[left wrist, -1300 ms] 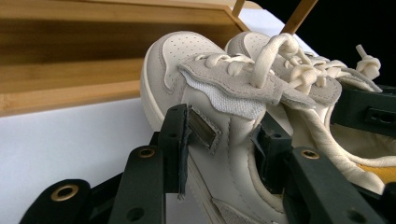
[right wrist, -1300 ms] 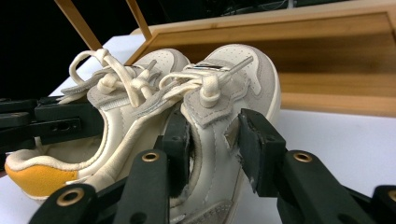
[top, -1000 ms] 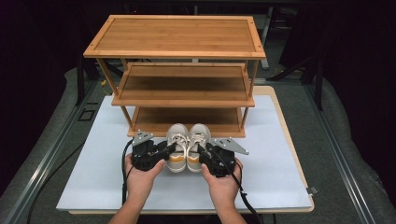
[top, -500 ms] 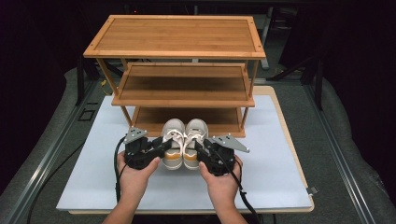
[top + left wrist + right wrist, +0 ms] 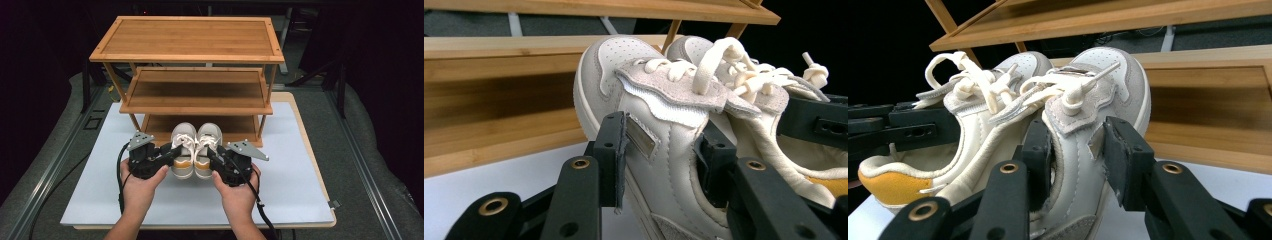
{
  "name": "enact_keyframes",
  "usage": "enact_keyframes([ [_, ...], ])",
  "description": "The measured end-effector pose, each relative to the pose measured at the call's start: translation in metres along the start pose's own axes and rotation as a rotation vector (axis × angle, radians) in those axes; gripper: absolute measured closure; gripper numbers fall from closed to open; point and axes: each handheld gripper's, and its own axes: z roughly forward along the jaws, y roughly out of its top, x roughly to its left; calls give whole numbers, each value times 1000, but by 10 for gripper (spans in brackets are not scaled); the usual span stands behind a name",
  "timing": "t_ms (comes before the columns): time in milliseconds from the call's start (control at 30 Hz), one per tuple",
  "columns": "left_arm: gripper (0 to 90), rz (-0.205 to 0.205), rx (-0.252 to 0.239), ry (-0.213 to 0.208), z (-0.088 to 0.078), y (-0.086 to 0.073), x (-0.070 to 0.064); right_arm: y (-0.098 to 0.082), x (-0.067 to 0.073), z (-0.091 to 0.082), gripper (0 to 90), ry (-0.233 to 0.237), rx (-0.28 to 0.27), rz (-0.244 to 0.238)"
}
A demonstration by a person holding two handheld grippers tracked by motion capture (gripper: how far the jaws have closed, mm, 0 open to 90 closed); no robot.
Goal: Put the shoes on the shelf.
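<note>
So both shoes are grabbed, left hand-held gripper (image 5: 167, 152) clamped on the left shoe (image 5: 183, 150), right hand-held gripper (image 5: 214, 154) on the right shoe (image 5: 207, 149), mid-frame before the rack (image 5: 192, 97), not shelved yet.

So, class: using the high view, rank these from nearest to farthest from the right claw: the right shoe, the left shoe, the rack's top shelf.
1. Right shoe, clamped in the right claw.
2. Left shoe, alongside, on its left.
3. Top shelf, highest and farthest back.
</note>
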Motion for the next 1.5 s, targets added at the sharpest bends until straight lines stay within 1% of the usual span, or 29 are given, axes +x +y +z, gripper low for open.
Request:
enact_keyframes([
  [100, 616, 8, -2, 3, -2, 4, -1, 5, 0, 0, 648, 0, 11, 0],
  [133, 616, 10, -4, 3, -2, 6, 0, 6, 1, 0, 648, 1, 1, -1],
  [200, 616, 8, -4, -1, -4, 7, 1, 8, 2, -1, 648, 1, 8, -7],
  [233, 616, 5, -8, -1, -5, 9, 1, 10, 3, -1, 648, 1, 2, -9],
  [300, 617, 11, -12, 3, -7, 15, 1, 15, 6, -1, 647, 7, 4, -14],
  [333, 616, 14, -17, 4, -8, 17, 1, 17, 7, -1, 648, 0, 1, -20],
  [367, 616, 18, -16, 4, -8, 19, 1, 19, 7, -1, 647, 15, -5, -15],
  [400, 616, 18, -17, 5, -9, 21, 1, 20, 7, -1, 648, 4, -12, -16],
  [433, 616, 22, -20, 4, -9, 22, 0, 22, 7, -2, 648, 16, -8, -14],
  [500, 616, 26, -17, 6, -9, 25, 0, 25, 7, -2, 648, 17, -14, -15],
  [533, 616, 26, -17, 6, -9, 25, 0, 25, 7, -2, 648, 17, -14, -15],
  [567, 616, 31, -12, 5, -9, 27, 0, 26, 7, -2, 648, 0, -7, -17],
  [600, 616, 27, -16, 4, -9, 28, 1, 29, 7, -2, 648, 15, -3, -12],
  [633, 616, 27, -17, 5, -8, 29, 1, 30, 6, -1, 648, 17, -5, -14],
  [700, 616, 27, -20, 6, -7, 31, 1, 31, 7, 0, 648, 6, -12, -16],
  [733, 616, 27, -19, 8, -7, 32, 1, 32, 6, 0, 648, 5, -5, -19],
  [767, 617, 27, -20, 8, -7, 33, 1, 33, 6, 1, 648, 13, -13, -16],
  [867, 617, 29, -23, 4, -7, 35, 1, 34, 5, 1, 648, 15, -12, -15],
  [900, 616, 32, -20, 2, -6, 36, 1, 35, 5, 1, 648, 7, -18, -12],
  [933, 616, 30, -26, 2, -6, 38, 0, 37, 4, 0, 648, 16, -17, -13],
  [967, 616, 32, -26, 1, -5, 39, 1, 37, 5, 1, 648, 5, -22, -12],
  [1067, 617, 26, -27, -1, -3, 40, 2, 40, 3, 2, 648, 15, -18, -17],
  [1167, 617, 21, -28, -1, 0, 40, 2, 42, 2, 5, 648, -3, -18, -28],
  [1233, 617, 20, -28, -2, 2, 41, 3, 43, 1, 6, 649, -4, -10, -32],
  [1267, 617, 20, -28, -3, 5, 42, 4, 44, 0, 8, 649, 3, -16, -28],
  [1300, 617, 18, -25, -4, 6, 43, 5, 45, -1, 9, 648, 5, -9, -31],
  [1400, 617, 23, -22, -8, 9, 48, 7, 48, -2, 12, 649, -7, -10, -27],
  [1433, 617, 23, -22, -8, 9, 48, 7, 49, -3, 13, 649, 1, -11, -27],
  [1500, 617, 22, -24, -4, 12, 55, 8, 52, -4, 15, 649, 3, -15, -25],
])
